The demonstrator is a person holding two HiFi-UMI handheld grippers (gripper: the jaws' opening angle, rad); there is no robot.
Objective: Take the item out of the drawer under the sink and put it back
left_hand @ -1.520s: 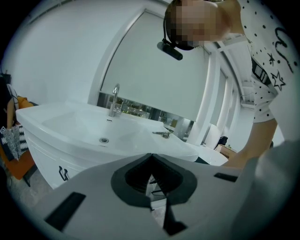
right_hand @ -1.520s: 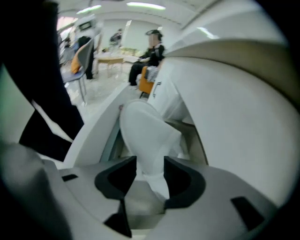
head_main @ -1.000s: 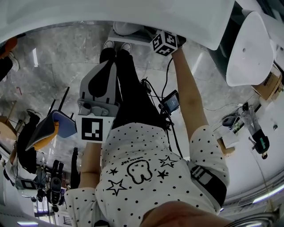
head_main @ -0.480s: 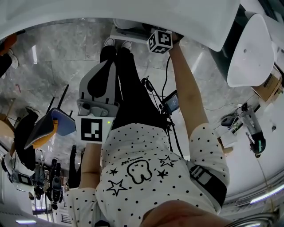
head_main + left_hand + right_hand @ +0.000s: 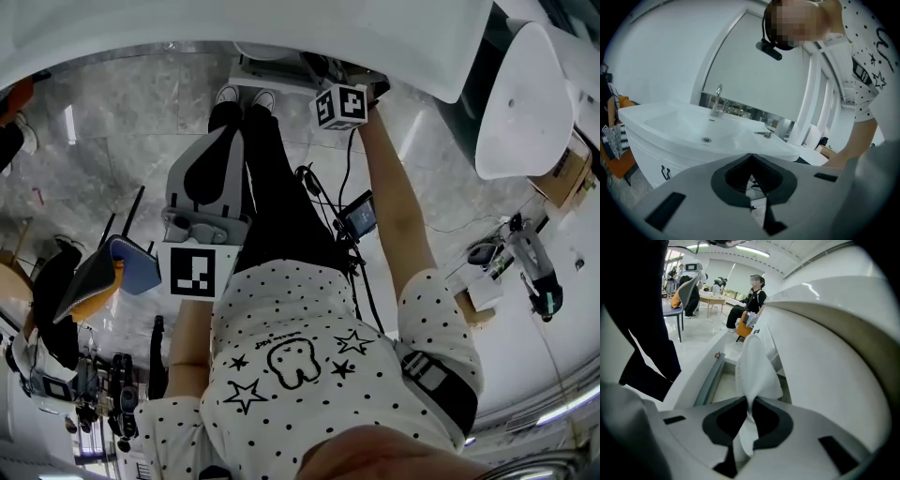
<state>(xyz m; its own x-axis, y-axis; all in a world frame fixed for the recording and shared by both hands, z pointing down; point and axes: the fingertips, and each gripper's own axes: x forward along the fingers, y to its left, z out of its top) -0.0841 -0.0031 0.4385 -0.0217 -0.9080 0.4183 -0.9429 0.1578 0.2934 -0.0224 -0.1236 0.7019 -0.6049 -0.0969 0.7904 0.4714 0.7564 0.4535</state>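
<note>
Right gripper (image 5: 749, 403) | closing, pinching white cloth (image 5: 757, 366) between jaws | over open drawer (image 5: 708, 378)

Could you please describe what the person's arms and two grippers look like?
The left gripper and right gripper are light grey with dark pads and black-and-white marker cubes. Sleeves: short, white, black-dotted. The right jaws are closing on a white cloth.

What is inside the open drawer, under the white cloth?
In the drawer only a strip of pale, bare bottom shows. The white cloth, pinched between the closing jaws of the right gripper, hangs over the rest, so what lies there cannot be seen.
</note>
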